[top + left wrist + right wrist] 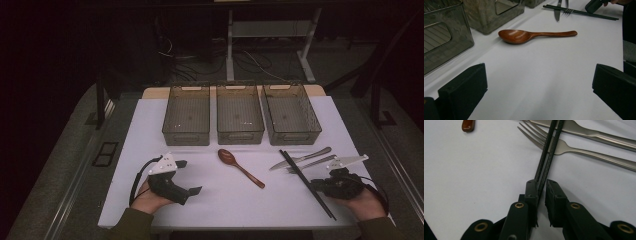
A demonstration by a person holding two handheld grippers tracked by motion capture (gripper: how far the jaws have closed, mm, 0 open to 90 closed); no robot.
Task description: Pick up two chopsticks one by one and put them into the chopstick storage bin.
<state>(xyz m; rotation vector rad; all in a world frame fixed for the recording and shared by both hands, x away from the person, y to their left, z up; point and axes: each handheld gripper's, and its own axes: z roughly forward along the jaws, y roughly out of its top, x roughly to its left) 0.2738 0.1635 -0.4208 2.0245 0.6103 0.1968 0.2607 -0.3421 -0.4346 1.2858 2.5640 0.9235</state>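
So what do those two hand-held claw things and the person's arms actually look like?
Both are black. The left claw has blocky black pads and a grey three-cornered plate on top, with a black cable looping behind it. The right claw has slim black arms with brass-coloured rivets, and also carries a grey plate. The sleeves look dark olive.

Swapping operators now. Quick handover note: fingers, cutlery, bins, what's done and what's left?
Right gripper: fingers closed around the black chopsticks, which lie across the fork; they seem still on the table, not lifted.
Left gripper: open, holding nothing, resting on the white table and facing the wooden spoon.
Knife lies beside the fork, right of the spoon.
The three clear bins at the back hold nothing.
Done: chopsticks gripped.
Left, most likely: lift the chopsticks clear of the fork, bin them, then sort the spoon, fork and knife.
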